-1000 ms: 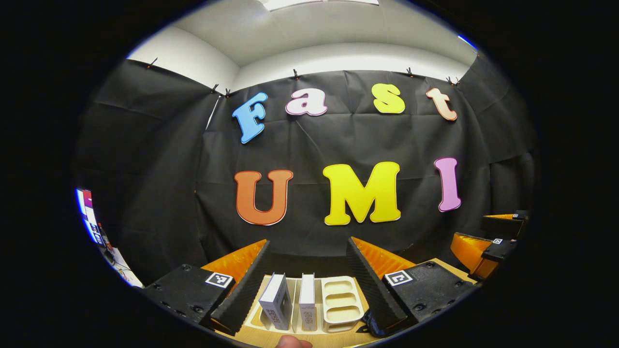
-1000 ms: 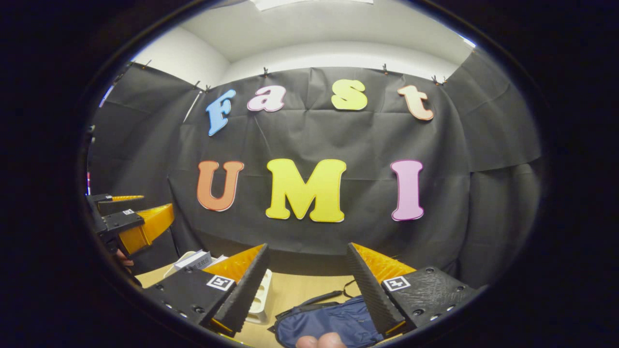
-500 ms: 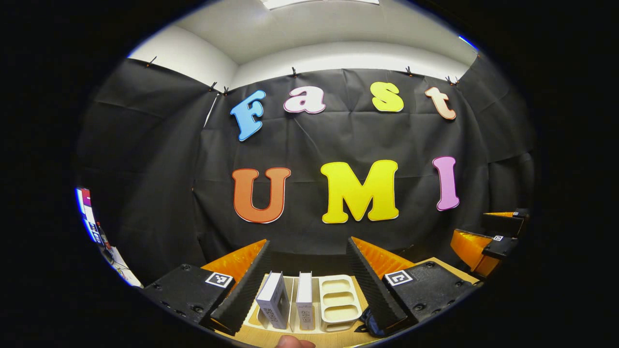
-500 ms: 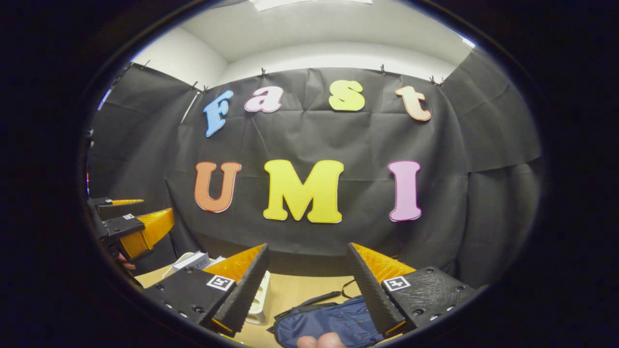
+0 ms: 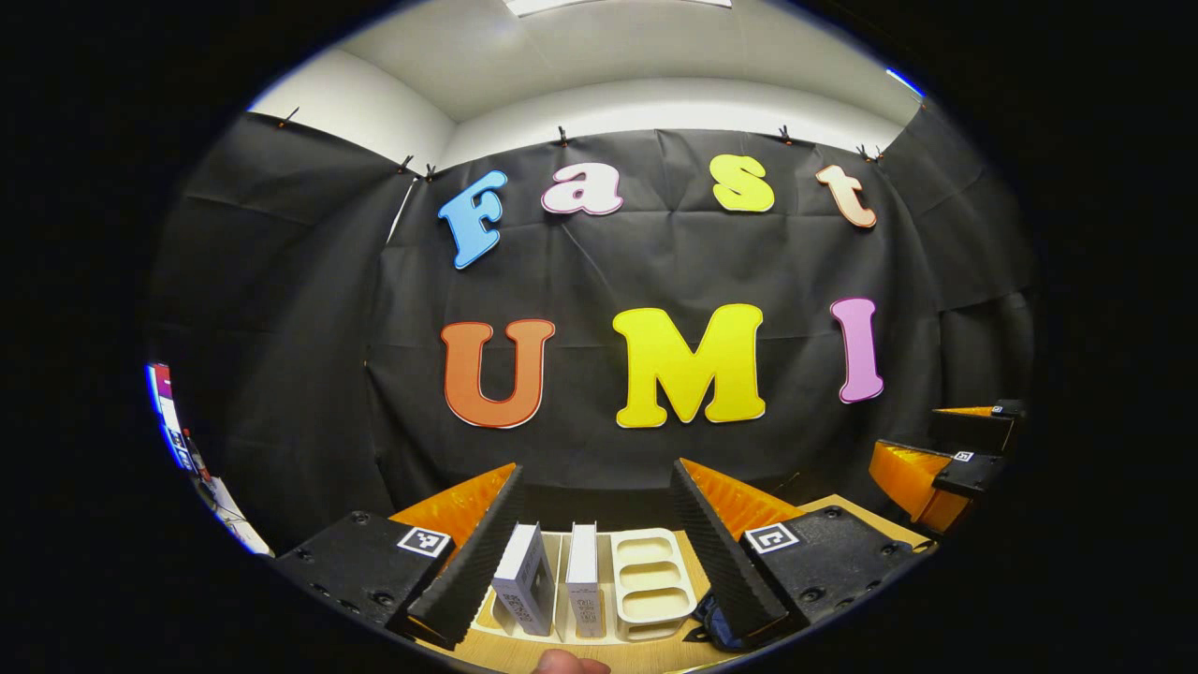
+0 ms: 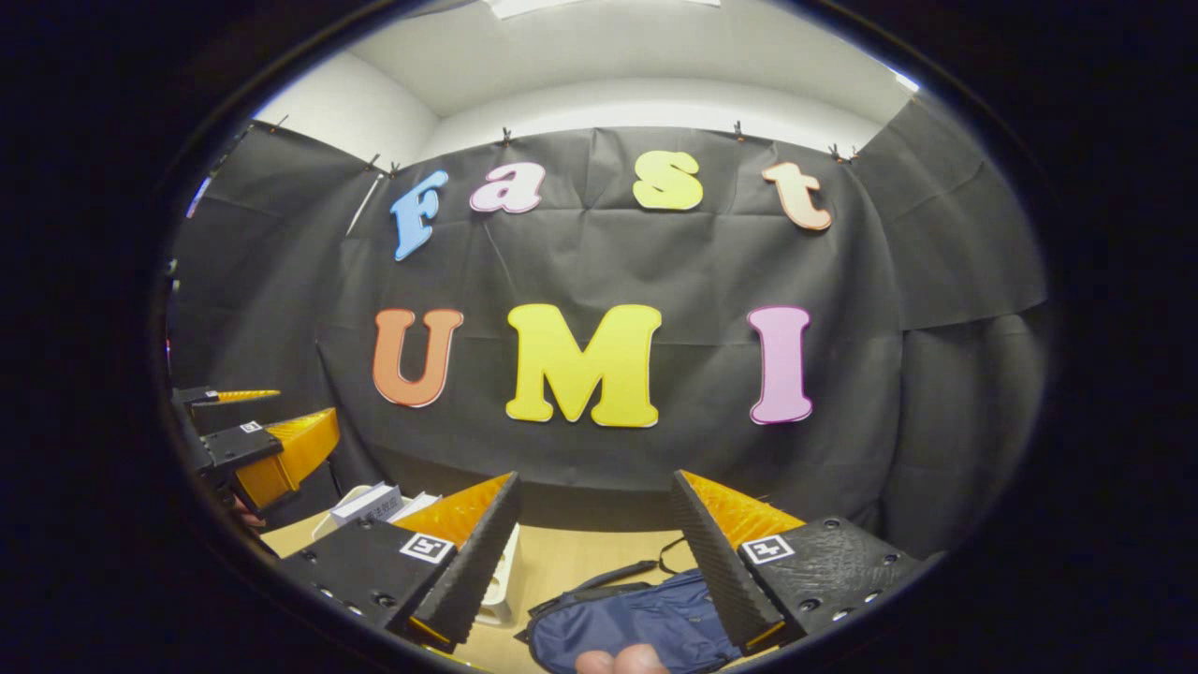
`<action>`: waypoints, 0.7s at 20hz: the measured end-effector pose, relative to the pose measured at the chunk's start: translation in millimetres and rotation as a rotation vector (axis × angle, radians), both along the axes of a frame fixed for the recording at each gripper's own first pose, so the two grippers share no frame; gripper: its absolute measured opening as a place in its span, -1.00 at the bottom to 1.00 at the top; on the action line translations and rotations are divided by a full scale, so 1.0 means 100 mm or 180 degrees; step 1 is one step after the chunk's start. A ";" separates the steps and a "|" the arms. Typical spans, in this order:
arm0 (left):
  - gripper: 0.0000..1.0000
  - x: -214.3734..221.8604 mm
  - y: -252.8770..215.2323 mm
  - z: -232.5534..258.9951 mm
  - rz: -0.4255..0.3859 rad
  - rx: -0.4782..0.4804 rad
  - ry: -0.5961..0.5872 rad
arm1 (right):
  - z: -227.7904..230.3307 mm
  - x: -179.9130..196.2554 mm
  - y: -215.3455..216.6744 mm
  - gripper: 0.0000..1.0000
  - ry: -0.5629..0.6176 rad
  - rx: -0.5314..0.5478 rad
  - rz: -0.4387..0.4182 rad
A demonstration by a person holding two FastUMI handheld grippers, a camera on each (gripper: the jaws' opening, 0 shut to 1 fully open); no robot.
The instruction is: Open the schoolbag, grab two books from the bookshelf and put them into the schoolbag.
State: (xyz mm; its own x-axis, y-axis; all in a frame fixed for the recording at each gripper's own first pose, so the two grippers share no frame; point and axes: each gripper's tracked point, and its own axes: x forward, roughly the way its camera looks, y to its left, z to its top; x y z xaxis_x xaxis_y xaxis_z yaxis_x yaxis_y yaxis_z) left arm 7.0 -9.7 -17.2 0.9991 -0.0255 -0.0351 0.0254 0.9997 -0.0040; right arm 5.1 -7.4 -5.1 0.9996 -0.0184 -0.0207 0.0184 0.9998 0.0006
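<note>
In the left gripper view, two white books (image 5: 524,590) (image 5: 583,590) stand upright in a cream slotted bookshelf (image 5: 652,585) on the wooden table, right ahead of my open left gripper (image 5: 595,477). At that view's right edge the right gripper (image 5: 945,449) hovers. In the right gripper view, a dark blue schoolbag (image 6: 636,622) lies flat on the table under my open right gripper (image 6: 595,487), its strap trailing toward the wall. The books (image 6: 367,503) and the bookshelf (image 6: 501,585) sit to the left, with the left gripper (image 6: 253,426) above them.
The wooden table (image 6: 580,562) runs up to the black cloth wall. A fingertip (image 5: 566,663) shows at the bottom of the left gripper view and fingertips (image 6: 622,660) at the bottom of the right gripper view.
Both views have tipped down slightly, so the wall sits a little higher and slightly more of the table, rack and bag shows. Both grippers stay open.
</note>
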 end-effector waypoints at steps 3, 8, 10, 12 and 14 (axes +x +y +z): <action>0.95 0.01 0.00 -0.02 -0.0018 0.0009 -0.0004 | -0.09 0.02 0.02 0.91 0.0068 -0.0007 0.0018; 0.95 0.01 0.02 -0.05 -0.0027 0.0044 -0.0022 | -0.34 0.07 0.11 0.92 0.0244 -0.0033 0.0072; 0.94 0.02 0.04 -0.05 -0.0007 0.0012 -0.0015 | -0.59 0.12 0.15 0.96 0.0408 -0.0070 0.0086; 0.95 0.02 0.09 -0.06 0.0028 0.0015 -0.0010 | -0.91 0.12 0.21 0.92 0.0611 -0.0133 0.0139; 0.95 0.01 0.18 -0.08 0.0072 0.0024 -0.0003 | -1.23 0.12 0.29 0.96 0.0781 -0.0205 0.0193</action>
